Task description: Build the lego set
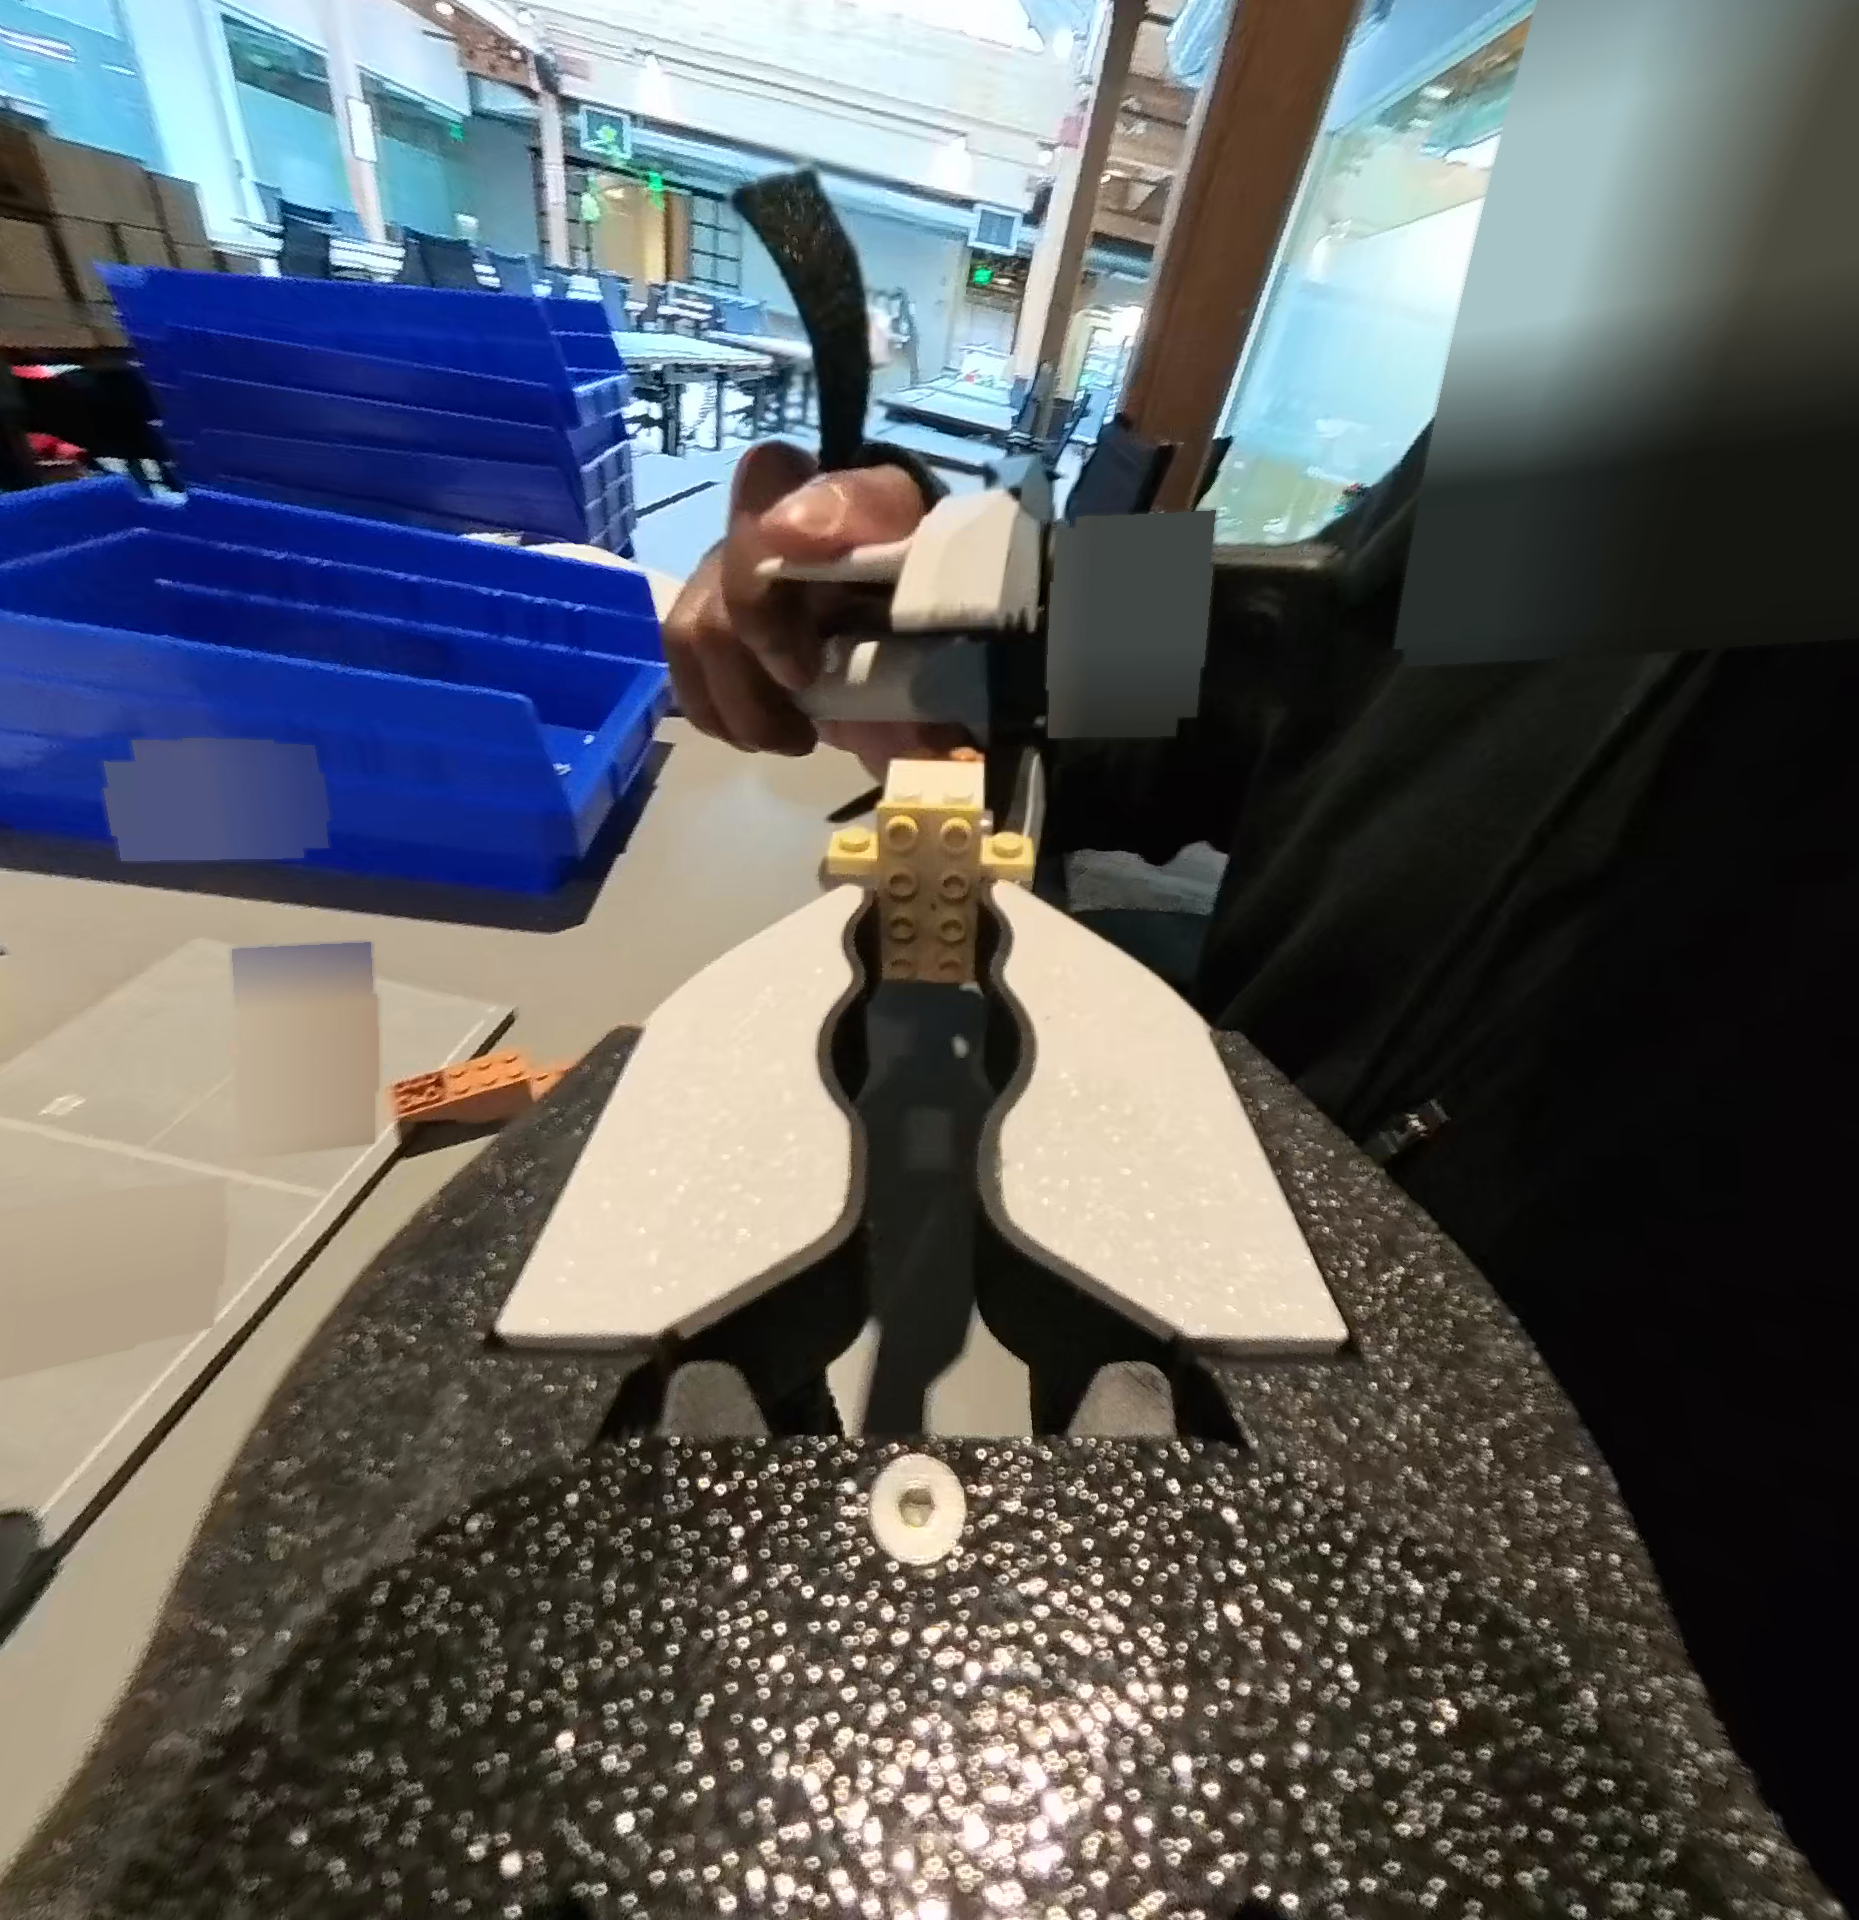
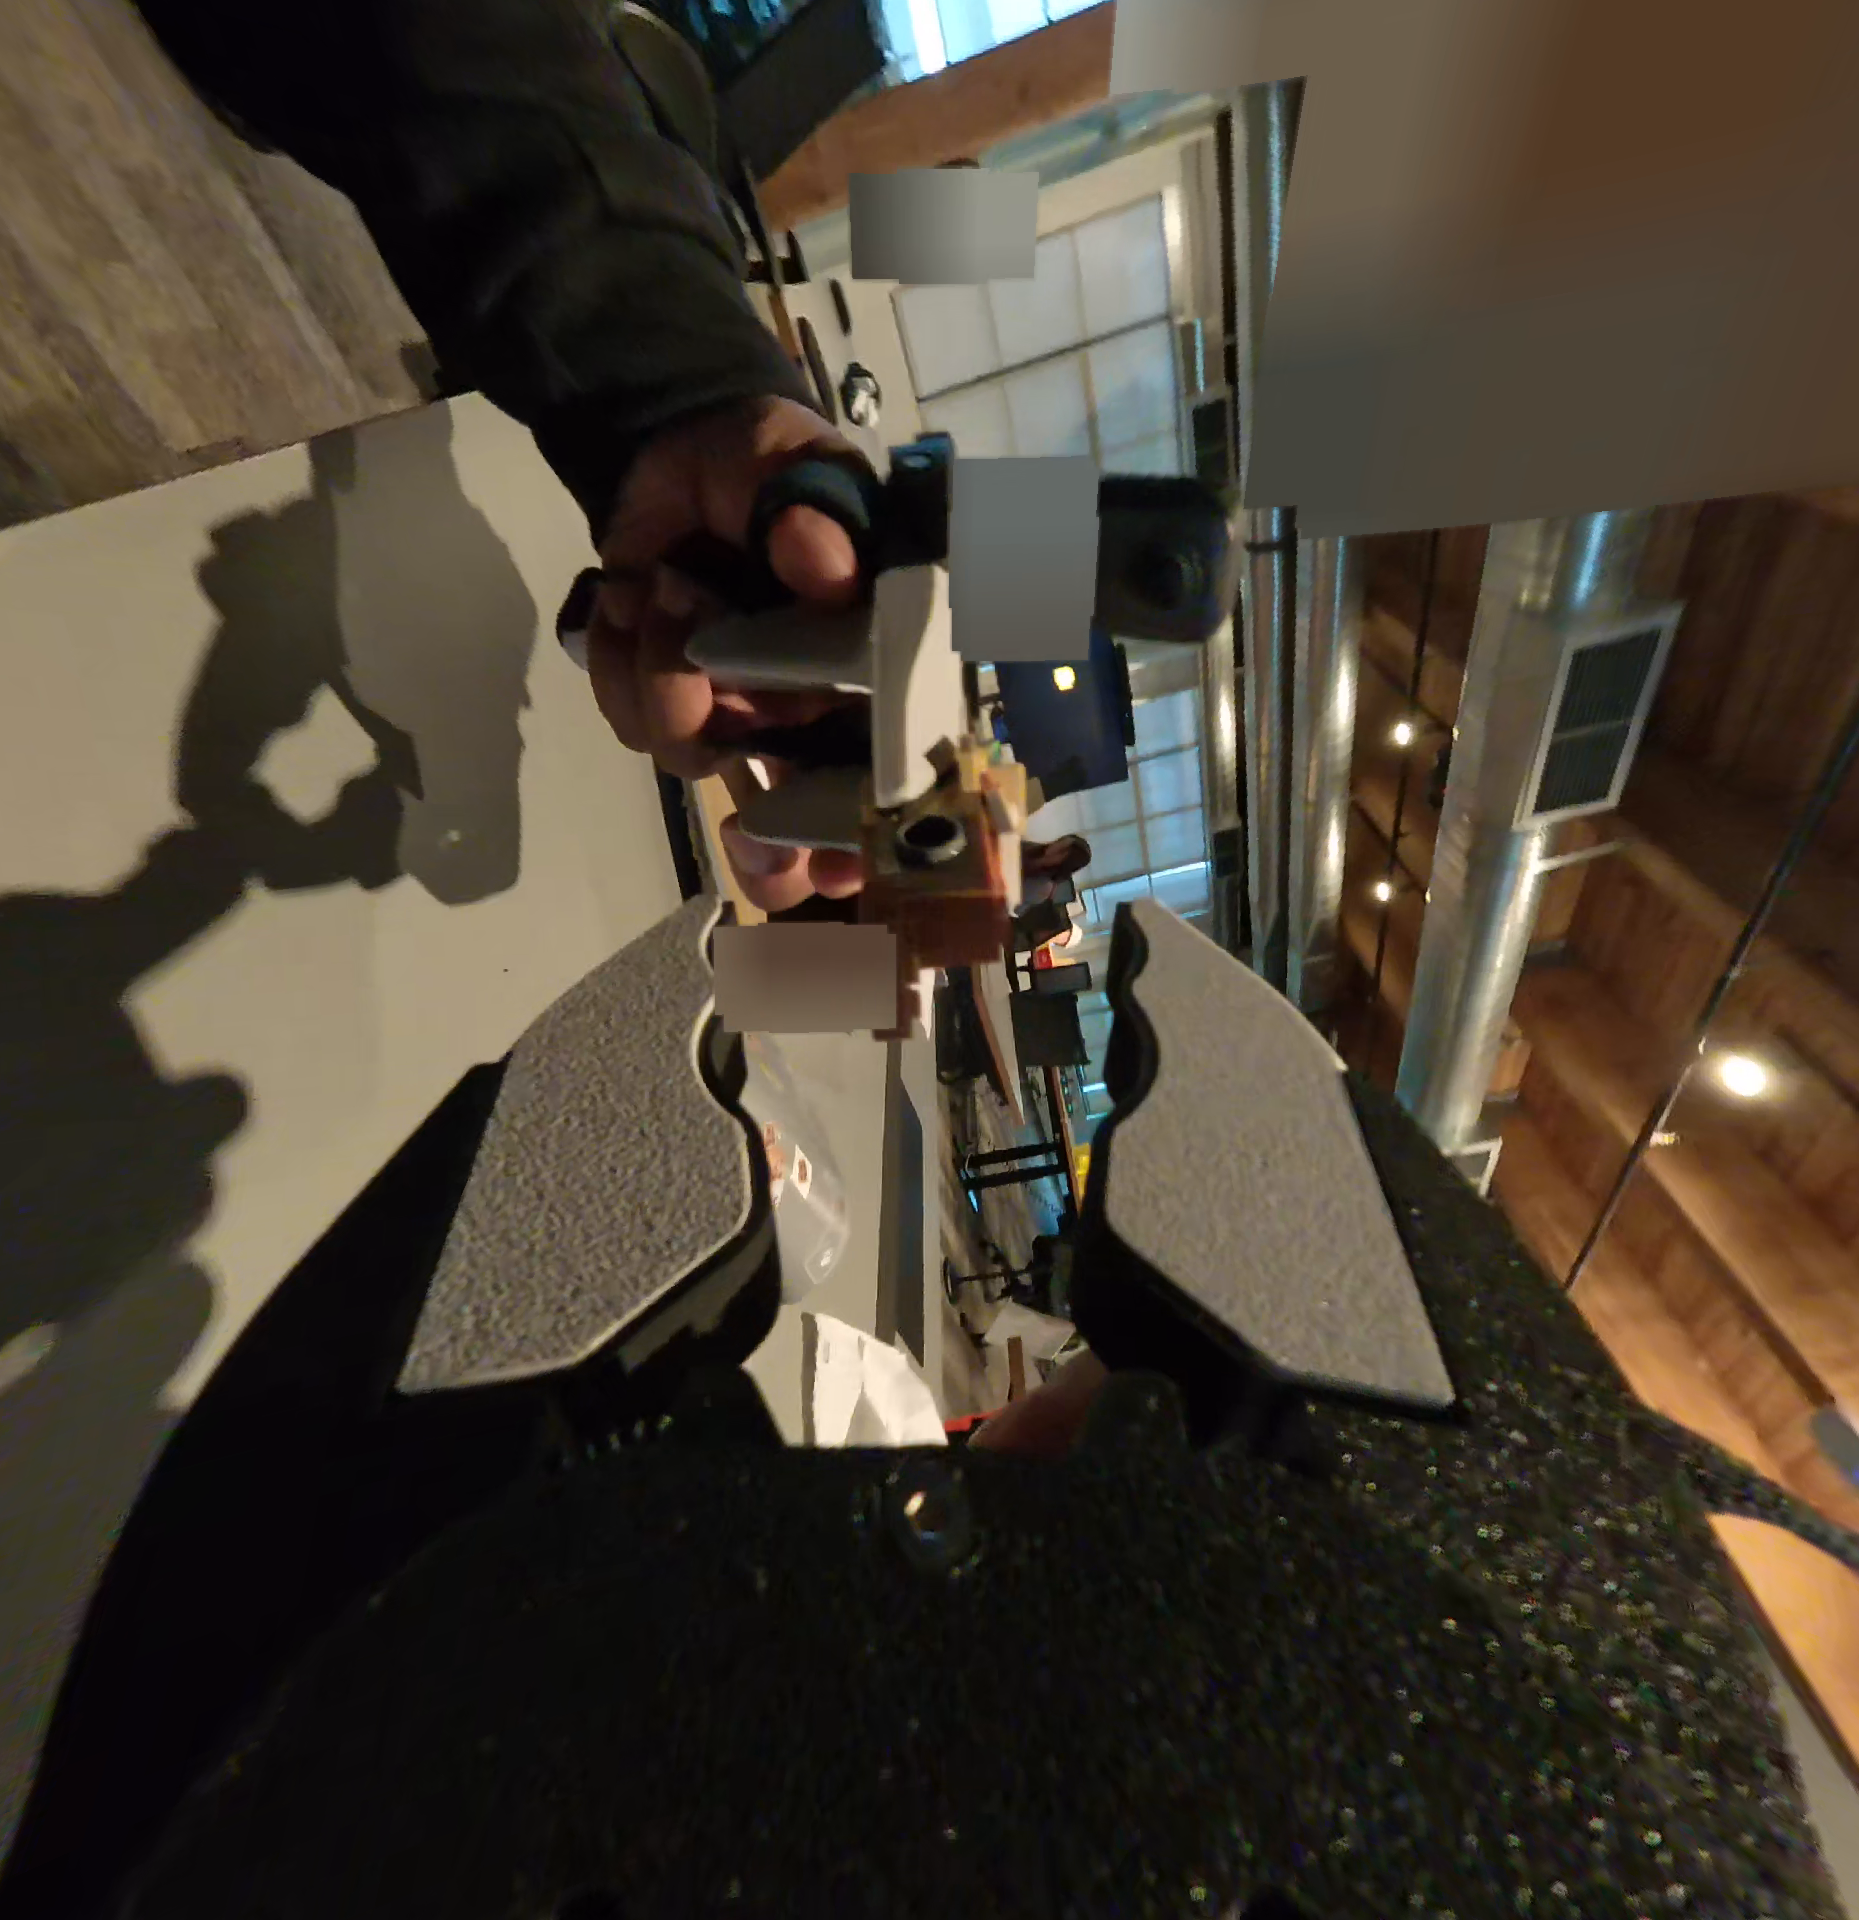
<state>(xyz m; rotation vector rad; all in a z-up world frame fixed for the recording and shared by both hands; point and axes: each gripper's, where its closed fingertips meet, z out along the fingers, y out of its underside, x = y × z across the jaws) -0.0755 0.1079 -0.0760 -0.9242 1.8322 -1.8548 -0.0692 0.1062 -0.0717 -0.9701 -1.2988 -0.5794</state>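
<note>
Glossy plastic bins [image 1: 312, 665], studded plastic bricks [image 1: 930, 883]

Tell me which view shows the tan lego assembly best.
The left wrist view: the tan lego assembly sits centred, studs facing the camera, clamped between the left gripper fingers. The right wrist view shows the assembly from another side, small, partly covered by a blur patch, ahead of the open right gripper.

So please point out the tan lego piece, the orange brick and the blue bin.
tan lego piece [image 1: 923, 896], left wrist view, on its studded top between the fingertips.
orange brick [image 1: 466, 1088], left wrist view, on its upper face.
blue bin [image 1: 405, 748], left wrist view, on its front wall.
</note>
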